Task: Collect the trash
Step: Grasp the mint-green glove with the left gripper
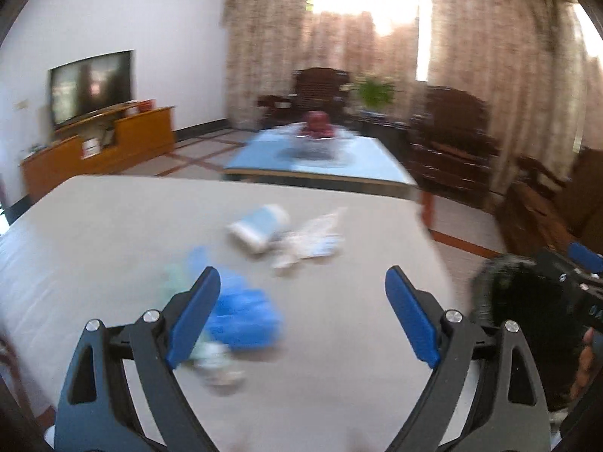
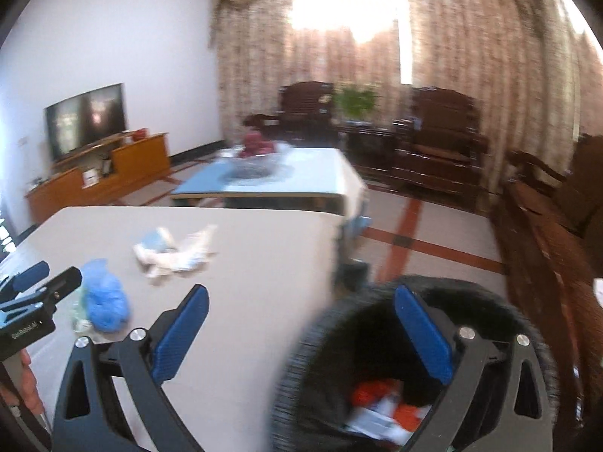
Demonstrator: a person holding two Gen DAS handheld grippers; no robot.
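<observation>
A home living room. At the left of the frame a television (image 2: 86,120) stands on a low wooden cabinet (image 2: 98,173) against a white wall. Long patterned curtains (image 2: 471,56) with swags cover the bright window at the top. Dark carved wooden armchairs (image 2: 439,139) flank a potted plant (image 2: 356,101), behind a coffee table (image 2: 320,180) on a tiled floor (image 2: 433,233).

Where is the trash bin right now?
The black trash bin sits on the floor off the right edge of the beige table, directly under the open right tongs in the right wrist view.
</observation>
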